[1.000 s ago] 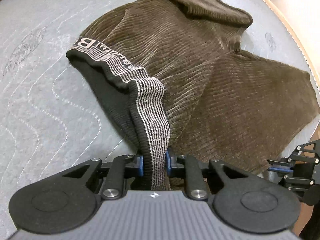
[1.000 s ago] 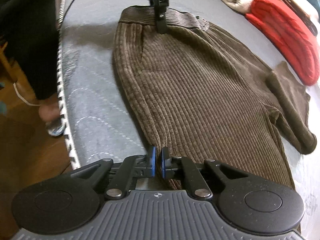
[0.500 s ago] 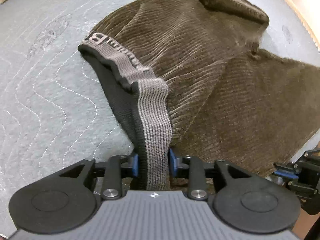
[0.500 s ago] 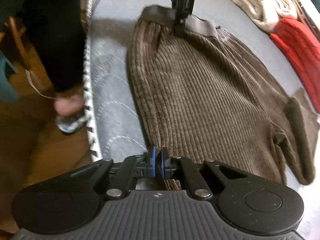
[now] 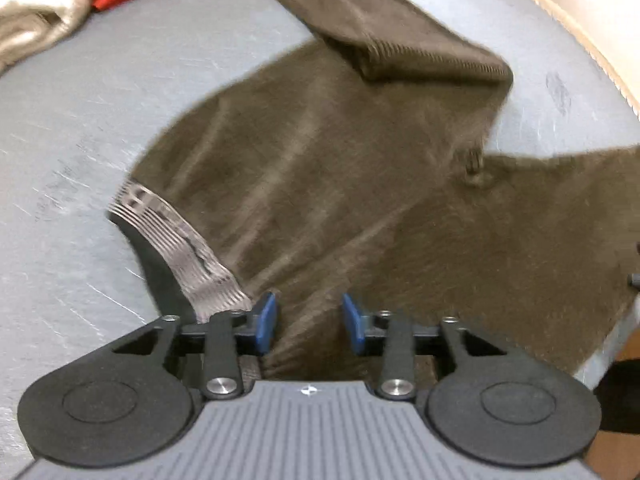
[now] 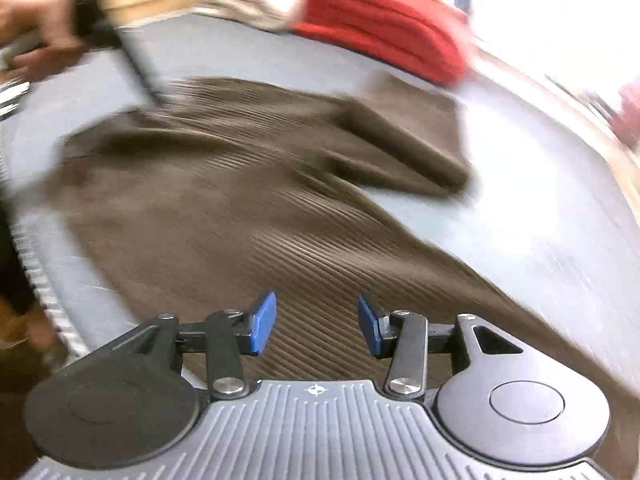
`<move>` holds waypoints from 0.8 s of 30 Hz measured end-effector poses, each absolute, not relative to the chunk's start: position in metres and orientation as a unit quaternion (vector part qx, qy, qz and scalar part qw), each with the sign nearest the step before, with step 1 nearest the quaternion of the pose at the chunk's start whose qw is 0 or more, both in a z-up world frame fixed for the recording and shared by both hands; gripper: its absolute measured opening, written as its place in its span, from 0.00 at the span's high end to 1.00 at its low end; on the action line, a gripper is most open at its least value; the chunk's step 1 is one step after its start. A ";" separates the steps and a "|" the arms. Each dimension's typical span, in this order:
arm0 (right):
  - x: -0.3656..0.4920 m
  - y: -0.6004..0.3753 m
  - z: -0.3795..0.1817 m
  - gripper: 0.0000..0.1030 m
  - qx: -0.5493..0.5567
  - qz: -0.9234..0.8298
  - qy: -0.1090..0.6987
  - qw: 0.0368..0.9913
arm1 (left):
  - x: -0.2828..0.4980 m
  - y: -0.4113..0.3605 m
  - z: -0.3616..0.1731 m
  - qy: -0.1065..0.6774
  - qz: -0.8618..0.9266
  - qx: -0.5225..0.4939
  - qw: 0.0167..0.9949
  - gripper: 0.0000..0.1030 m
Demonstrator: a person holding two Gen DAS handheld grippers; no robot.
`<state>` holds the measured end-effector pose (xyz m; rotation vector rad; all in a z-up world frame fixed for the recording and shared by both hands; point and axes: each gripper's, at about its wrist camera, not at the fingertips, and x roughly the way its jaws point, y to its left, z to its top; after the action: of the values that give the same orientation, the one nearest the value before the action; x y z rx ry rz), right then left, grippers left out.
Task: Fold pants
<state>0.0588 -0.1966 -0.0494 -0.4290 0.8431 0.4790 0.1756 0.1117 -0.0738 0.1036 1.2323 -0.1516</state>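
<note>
Brown corduroy pants (image 5: 340,184) lie spread on a grey quilted surface (image 5: 80,128), with one leg folded back at the far end (image 5: 384,36). The striped grey waistband (image 5: 176,244) lies just left of my left gripper (image 5: 308,322), which is open and empty above the cloth. In the right wrist view the pants (image 6: 224,208) lie flat, with the folded leg (image 6: 404,136) at the far right. My right gripper (image 6: 317,322) is open and empty above the pants. Both views are blurred by motion.
Red folded clothing (image 6: 384,28) and a cream garment (image 5: 32,24) lie at the far edge of the surface. A person's hand (image 6: 36,32) shows at the upper left of the right wrist view. The surface's trimmed edge (image 6: 44,292) runs along the left.
Both grippers have opened and let go of the pants: the left released the waistband, the right the side edge. Both cameras have swung, and the pants now lie flat.
</note>
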 end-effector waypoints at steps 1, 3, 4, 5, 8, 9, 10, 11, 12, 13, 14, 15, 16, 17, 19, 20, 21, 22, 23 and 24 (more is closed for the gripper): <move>0.065 -0.208 -0.056 0.54 -0.198 0.205 0.421 0.861 | 0.178 0.110 -0.083 0.591 -0.069 0.057 0.802 0.65; 0.073 -0.222 -0.080 0.54 -0.201 0.164 0.477 0.840 | 0.175 0.108 -0.103 0.624 -0.049 0.086 0.775 0.71; 0.076 -0.229 -0.094 0.54 -0.213 0.145 0.509 0.821 | 0.176 0.107 -0.113 0.639 -0.038 0.101 0.761 0.71; 0.075 -0.231 -0.104 0.54 -0.223 0.134 0.527 0.809 | 0.176 0.104 -0.116 0.642 -0.035 0.109 0.758 0.71; 0.073 -0.235 -0.096 0.54 -0.211 0.140 0.513 0.820 | 0.180 0.092 -0.104 0.631 -0.025 0.108 0.768 0.71; 0.073 -0.236 -0.090 0.54 -0.207 0.140 0.500 0.829 | 0.180 0.087 -0.096 0.619 -0.027 0.104 0.778 0.71; 0.072 -0.235 -0.083 0.54 -0.201 0.142 0.486 0.838 | 0.180 0.081 -0.086 0.602 -0.033 0.102 0.791 0.70; 0.073 -0.233 -0.075 0.54 -0.193 0.146 0.467 0.851 | 0.180 0.074 -0.077 0.586 -0.037 0.098 0.803 0.67; 0.075 -0.231 -0.067 0.54 -0.187 0.147 0.447 0.862 | 0.180 0.069 -0.070 0.573 -0.040 0.092 0.813 0.66; 0.076 -0.228 -0.057 0.54 -0.181 0.148 0.426 0.874 | 0.182 0.062 -0.063 0.559 -0.042 0.086 0.823 0.66; 0.079 -0.225 -0.048 0.54 -0.174 0.149 0.408 0.884 | 0.183 0.055 -0.056 0.545 -0.043 0.081 0.834 0.66; 0.083 -0.220 -0.035 0.54 -0.166 0.148 0.383 0.897 | 0.185 0.050 -0.050 0.529 -0.044 0.077 0.844 0.66; 0.085 -0.216 -0.023 0.54 -0.160 0.147 0.361 0.907 | 0.188 0.046 -0.044 0.511 -0.043 0.070 0.855 0.66; 0.090 -0.211 -0.007 0.54 -0.150 0.148 0.333 0.919 | 0.191 0.041 -0.038 0.495 -0.043 0.062 0.866 0.63; 0.105 -0.201 0.021 0.54 -0.134 0.152 0.289 0.936 | 0.194 0.034 -0.027 0.465 -0.032 0.051 0.883 0.48; 0.113 -0.198 0.037 0.54 -0.127 0.152 0.264 0.944 | 0.197 0.028 -0.023 0.444 -0.017 0.052 0.894 0.38; 0.123 -0.194 0.051 0.54 -0.118 0.148 0.242 0.952 | 0.203 0.022 -0.022 0.427 -0.007 0.058 0.903 0.33; 0.135 -0.193 0.064 0.54 -0.106 0.145 0.227 0.957 | 0.205 0.016 -0.020 0.411 0.000 0.065 0.909 0.33; 0.146 -0.197 0.077 0.54 -0.088 0.143 0.218 0.961 | 0.208 0.010 -0.018 0.405 0.005 0.070 0.911 0.33; 0.160 -0.196 0.085 0.54 -0.072 0.141 0.212 0.964 | 0.211 0.006 -0.017 0.404 0.006 0.068 0.912 0.33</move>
<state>0.1603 -0.1962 0.0845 -0.1452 0.4298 0.2852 0.2114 0.0059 -0.0175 0.1395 0.8336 0.0131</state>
